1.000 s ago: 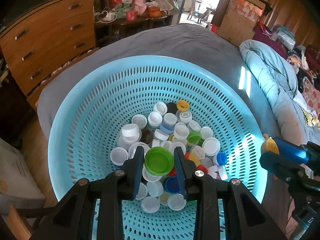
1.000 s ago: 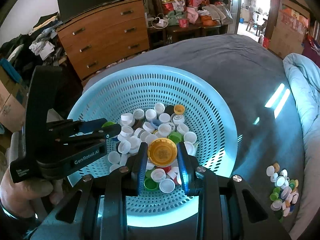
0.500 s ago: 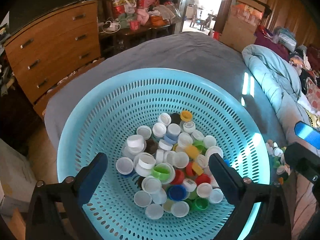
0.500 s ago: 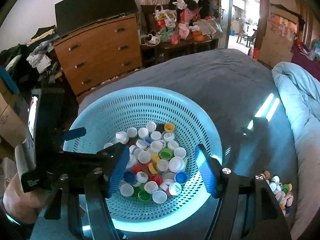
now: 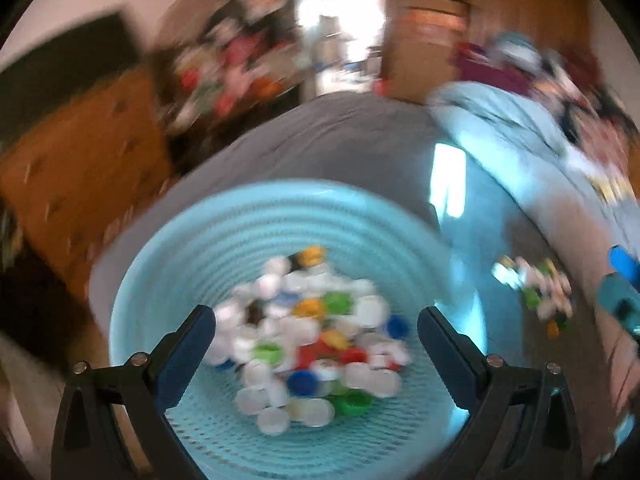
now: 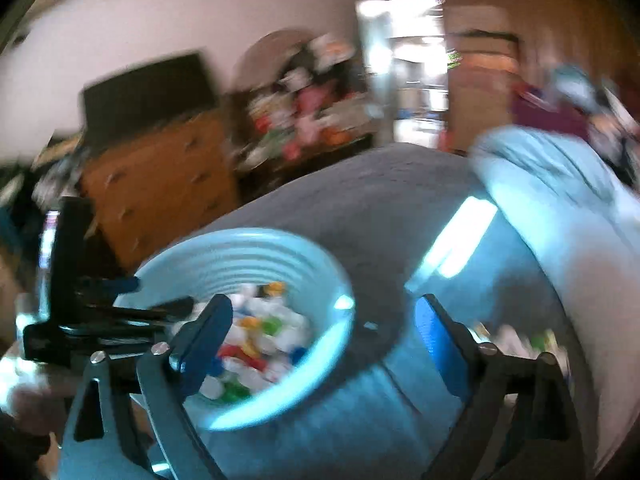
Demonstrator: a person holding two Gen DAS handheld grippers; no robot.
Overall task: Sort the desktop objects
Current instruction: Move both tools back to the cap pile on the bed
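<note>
You held left claw [image 5: 316, 322] spread wide, empty, over bottle caps [image 5: 308, 336] in blue basket [image 5: 168, 264]; right claw [image 6: 322, 322] was opening, empty, over bed [image 6: 360, 200].

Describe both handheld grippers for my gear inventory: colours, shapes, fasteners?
Both match: the left gripper and right gripper have black, angular linkage frames with silver rivets at the pivots and flat, blue-faced jaws. Any lettering is too blurred to read.
</note>
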